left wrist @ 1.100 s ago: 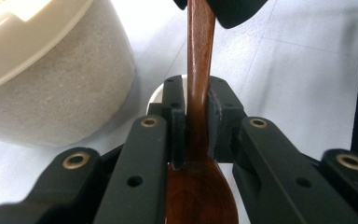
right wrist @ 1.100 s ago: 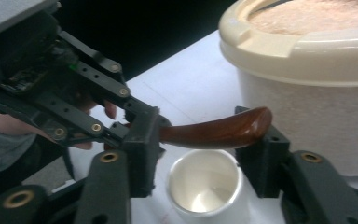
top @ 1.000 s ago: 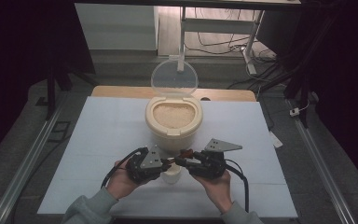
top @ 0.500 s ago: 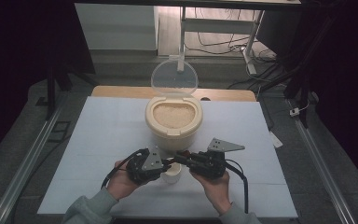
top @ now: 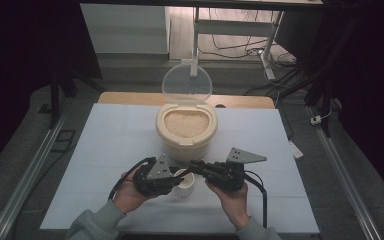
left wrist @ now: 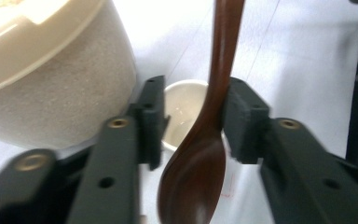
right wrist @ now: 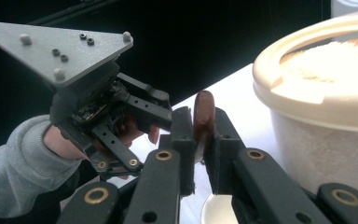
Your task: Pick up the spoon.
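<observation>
Between matte black gripper (right wrist: pixel 199 140) pads — glossy, curved brown wooden spoon (left wrist: pixel 205 154).

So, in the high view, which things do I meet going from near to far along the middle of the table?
Small white cup → round beige rice container → its clear raised lid.

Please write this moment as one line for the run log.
phase: spoon handover | right gripper: shut on brown spoon | left gripper: jaws just opening, spoon between | small white cup: below | rice container: lid open

Left tool (left wrist: pixel 191 126) has let go of the spoon (left wrist: pixel 200 168); right tool (right wrist: pixel 199 140) clamped it.
</observation>
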Motion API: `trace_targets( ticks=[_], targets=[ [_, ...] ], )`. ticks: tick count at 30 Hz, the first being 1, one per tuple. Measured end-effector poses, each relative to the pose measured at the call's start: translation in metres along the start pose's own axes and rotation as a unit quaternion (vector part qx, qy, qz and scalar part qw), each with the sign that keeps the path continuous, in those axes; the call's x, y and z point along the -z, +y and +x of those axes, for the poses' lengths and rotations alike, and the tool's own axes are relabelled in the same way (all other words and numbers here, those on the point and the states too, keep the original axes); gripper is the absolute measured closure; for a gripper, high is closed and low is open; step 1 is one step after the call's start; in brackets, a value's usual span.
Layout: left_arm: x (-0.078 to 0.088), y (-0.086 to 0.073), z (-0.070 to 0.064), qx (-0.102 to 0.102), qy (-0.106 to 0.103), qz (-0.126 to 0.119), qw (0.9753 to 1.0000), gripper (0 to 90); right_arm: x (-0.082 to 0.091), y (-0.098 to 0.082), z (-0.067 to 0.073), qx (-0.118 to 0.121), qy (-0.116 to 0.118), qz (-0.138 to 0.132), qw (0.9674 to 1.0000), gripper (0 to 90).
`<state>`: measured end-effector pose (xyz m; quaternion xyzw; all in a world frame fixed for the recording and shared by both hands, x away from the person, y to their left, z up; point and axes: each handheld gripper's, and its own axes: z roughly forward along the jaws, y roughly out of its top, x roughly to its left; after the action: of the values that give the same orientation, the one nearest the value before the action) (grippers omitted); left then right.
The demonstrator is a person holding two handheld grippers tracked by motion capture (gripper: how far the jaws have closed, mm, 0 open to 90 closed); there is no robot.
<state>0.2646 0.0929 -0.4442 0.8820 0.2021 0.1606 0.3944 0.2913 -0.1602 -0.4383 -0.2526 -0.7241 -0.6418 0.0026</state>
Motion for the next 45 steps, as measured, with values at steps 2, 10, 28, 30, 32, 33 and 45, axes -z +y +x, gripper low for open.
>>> trace_targets(
  ticks=[2, 10, 28, 30, 32, 33, 45],
  targets=[
    [0.003, -0.002, 0.003, 0.013, 0.001, -0.007, 0.9999, 51.7, 0.001, 0.001, -0.001, 0.0, 0.0, -0.003, 1.0, 82.3],
    [0.015, -0.026, 0.013, 0.072, 0.009, -0.034, 0.9968, 33.9, 0.013, 0.006, -0.004, 0.005, -0.003, -0.025, 0.9997, 82.5],
    [0.039, -0.109, 0.03, 0.176, 0.061, -0.019, 0.9822, 26.6, 0.046, 0.024, -0.017, 0.018, -0.03, -0.058, 0.9977, 82.4],
    [0.043, -0.12, 0.032, 0.187, 0.067, -0.015, 0.98, 26.6, 0.05, 0.025, -0.019, 0.014, -0.032, -0.063, 0.9974, 82.4],
    [0.045, -0.123, 0.032, 0.19, 0.068, -0.013, 0.9793, 26.4, 0.053, 0.027, -0.021, 0.014, -0.034, -0.066, 0.9972, 82.4],
    [0.046, -0.126, 0.033, 0.193, 0.069, -0.011, 0.9787, 26.3, 0.055, 0.027, -0.022, 0.011, -0.034, -0.069, 0.997, 82.4],
    [0.05, -0.14, 0.034, 0.207, 0.071, -0.003, 0.9757, 25.5, 0.071, 0.037, -0.024, 0.012, -0.045, -0.097, 0.9942, 82.4]
  ],
)
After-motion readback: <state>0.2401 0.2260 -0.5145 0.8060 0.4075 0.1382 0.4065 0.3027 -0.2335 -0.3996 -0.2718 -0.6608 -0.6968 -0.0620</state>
